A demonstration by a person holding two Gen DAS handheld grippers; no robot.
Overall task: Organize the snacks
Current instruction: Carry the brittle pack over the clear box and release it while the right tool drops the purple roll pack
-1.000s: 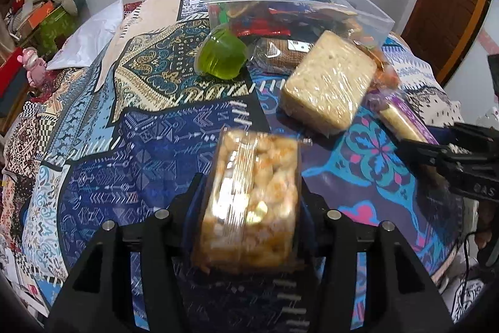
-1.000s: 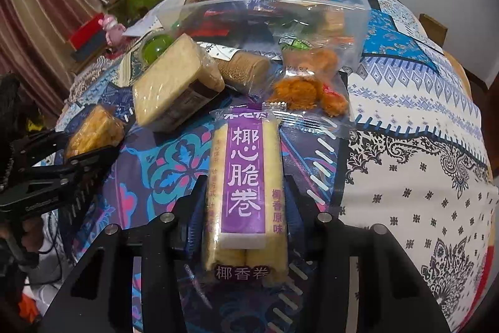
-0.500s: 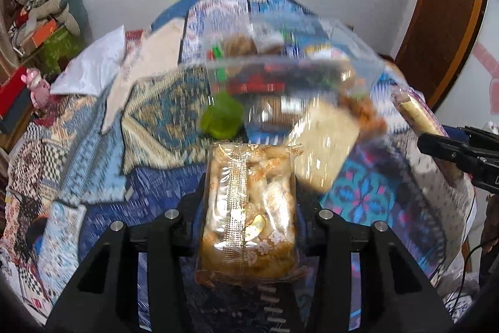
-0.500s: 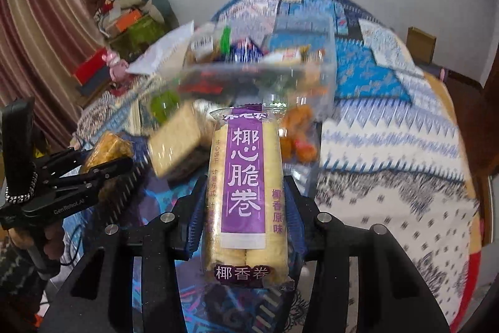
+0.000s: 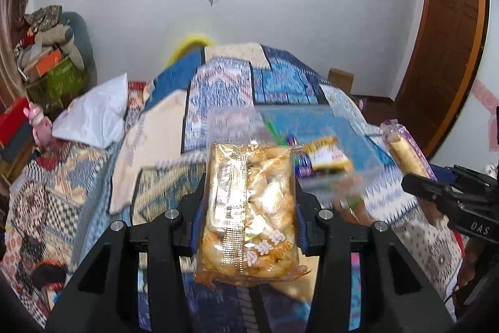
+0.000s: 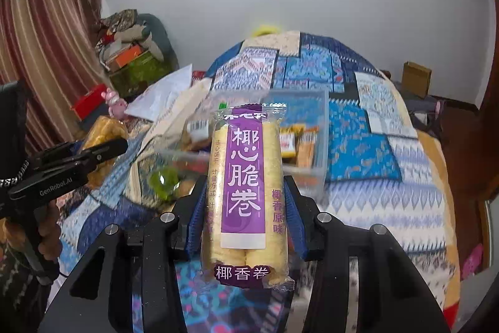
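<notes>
Ahead and below both packets lies the clear bag [image 6: 268,127], already holding snacks, on the patterned bed [image 6: 358,152]; I cannot make out its mouth through the blur. The purple roll pack [image 6: 244,192] is clamped lengthwise in the right hand-held gripper [image 6: 246,208], its long axis pointing straight at the bag. The golden snack pack [image 5: 248,214] sits likewise in the left hand-held gripper [image 5: 248,220], whose jaws have just closed tighter on it. Neither seems clearly nearer, so either could go in first.

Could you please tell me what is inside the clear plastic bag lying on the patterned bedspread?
The clear plastic bag holds several small wrapped snacks, yellow and orange packets among them. The held purple roll packet covers its middle.
</notes>
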